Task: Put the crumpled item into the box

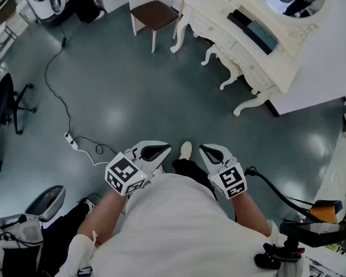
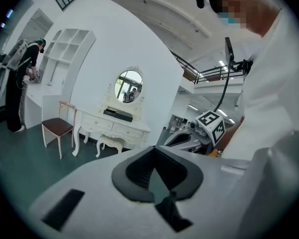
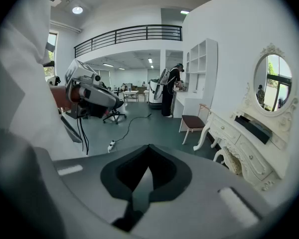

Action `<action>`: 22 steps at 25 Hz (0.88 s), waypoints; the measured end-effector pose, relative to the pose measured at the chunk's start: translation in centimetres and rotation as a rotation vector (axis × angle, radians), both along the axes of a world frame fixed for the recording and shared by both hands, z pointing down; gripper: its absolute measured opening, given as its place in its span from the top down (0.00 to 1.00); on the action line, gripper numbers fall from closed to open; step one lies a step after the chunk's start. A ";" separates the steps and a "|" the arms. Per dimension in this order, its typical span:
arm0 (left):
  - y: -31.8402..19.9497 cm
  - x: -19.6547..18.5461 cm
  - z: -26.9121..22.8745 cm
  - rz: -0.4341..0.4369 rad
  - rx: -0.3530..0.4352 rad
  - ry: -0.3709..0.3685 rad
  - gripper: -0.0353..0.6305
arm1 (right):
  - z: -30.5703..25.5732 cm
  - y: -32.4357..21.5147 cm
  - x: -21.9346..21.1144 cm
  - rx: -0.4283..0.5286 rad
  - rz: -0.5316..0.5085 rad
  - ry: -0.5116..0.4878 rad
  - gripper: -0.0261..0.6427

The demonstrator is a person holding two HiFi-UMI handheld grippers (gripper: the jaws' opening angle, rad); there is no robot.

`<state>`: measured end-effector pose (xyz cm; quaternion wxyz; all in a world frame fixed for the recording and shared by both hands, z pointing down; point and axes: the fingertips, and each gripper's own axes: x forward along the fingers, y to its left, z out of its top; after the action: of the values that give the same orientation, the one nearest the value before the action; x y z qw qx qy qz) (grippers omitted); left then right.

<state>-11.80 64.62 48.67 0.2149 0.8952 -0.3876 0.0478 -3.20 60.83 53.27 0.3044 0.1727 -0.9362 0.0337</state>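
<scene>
No crumpled item and no box shows in any view. In the head view my left gripper (image 1: 160, 152) and right gripper (image 1: 211, 151) are held close to the person's body, above the dark green floor, side by side. Each one's jaws meet with nothing between them. The left gripper view looks over its own shut jaws (image 2: 157, 176) toward the right gripper (image 2: 199, 133). Past its own shut jaws (image 3: 147, 176), the right gripper view shows the left gripper (image 3: 89, 91).
A white dressing table (image 1: 248, 45) with an oval mirror stands at the upper right, and a brown-seated chair (image 1: 155, 13) next to it. A power strip (image 1: 73, 141) with its cable lies on the floor at left. An office chair (image 1: 6, 103) stands far left. Another person (image 3: 169, 88) stands at the shelves.
</scene>
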 end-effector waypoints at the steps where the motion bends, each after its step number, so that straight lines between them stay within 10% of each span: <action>1: -0.1 0.3 -0.2 0.003 0.006 -0.004 0.95 | -0.1 -0.2 0.3 0.000 0.006 0.001 0.96; 22: -11.1 7.7 -3.5 0.046 -0.029 -0.069 0.95 | -2.8 -11.1 7.5 -0.047 0.066 -0.065 0.96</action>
<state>-4.09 53.48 45.20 0.2129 0.8985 -0.3734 0.0893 4.30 49.75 50.44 0.2765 0.1951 -0.9383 0.0715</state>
